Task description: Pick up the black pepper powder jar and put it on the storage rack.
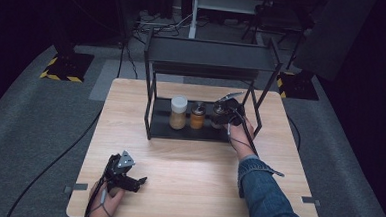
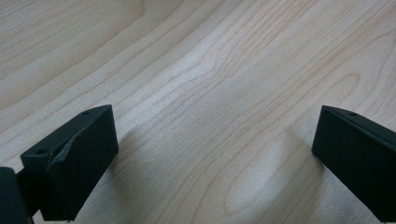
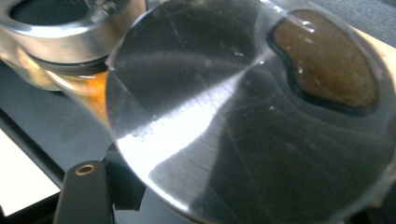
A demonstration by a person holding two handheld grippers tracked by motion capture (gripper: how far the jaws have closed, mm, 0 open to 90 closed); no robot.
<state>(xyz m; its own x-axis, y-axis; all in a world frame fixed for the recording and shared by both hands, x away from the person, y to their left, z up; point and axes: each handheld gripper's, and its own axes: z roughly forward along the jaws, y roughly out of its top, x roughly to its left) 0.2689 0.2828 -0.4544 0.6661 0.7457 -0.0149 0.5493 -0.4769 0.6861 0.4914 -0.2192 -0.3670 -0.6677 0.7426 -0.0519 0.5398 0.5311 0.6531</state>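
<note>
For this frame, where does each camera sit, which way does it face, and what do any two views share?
High view: fixed above the person's side, looking forward and down on the wooden table, black rack, both forearms and grippers.
Left gripper view: rides the left gripper, facing down at bare tabletop between its open jaws.
Right gripper view: rides the right gripper, close on a jar's metal lid it grips.
Shared: that dark-lidded jar and the orange jar beside it show in the high and right gripper views.
</note>
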